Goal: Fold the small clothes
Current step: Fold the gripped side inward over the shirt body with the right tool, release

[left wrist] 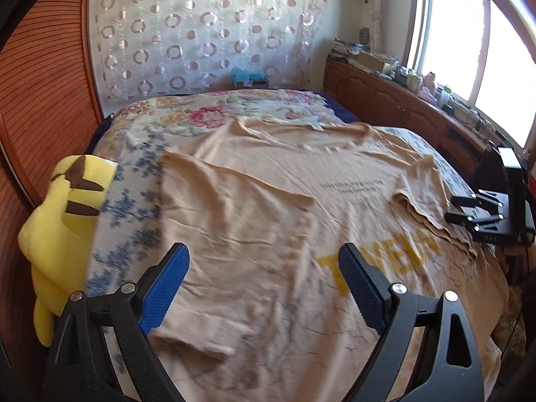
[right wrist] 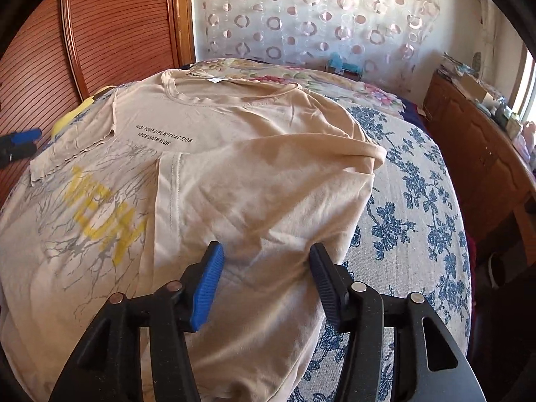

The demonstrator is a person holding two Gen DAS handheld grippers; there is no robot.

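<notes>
A beige T-shirt (left wrist: 268,201) with yellow lettering (left wrist: 378,261) lies front up on the bed. In the left wrist view its left side is folded inward over the body. In the right wrist view the T-shirt (right wrist: 254,174) has its right side folded inward too, sleeve edge near the black text (right wrist: 164,137). My left gripper (left wrist: 264,288) is open and empty just above the folded left side. My right gripper (right wrist: 266,281) is open and empty above the folded right side near the hem. The right gripper also shows at the shirt's right edge (left wrist: 482,214).
The bed has a blue floral sheet (right wrist: 418,201) and a flowered cover (left wrist: 207,114) at its head. A yellow plush toy (left wrist: 63,221) sits at the bed's left edge by the wooden wardrobe (left wrist: 40,100). A cluttered wooden cabinet (left wrist: 395,100) runs under the window.
</notes>
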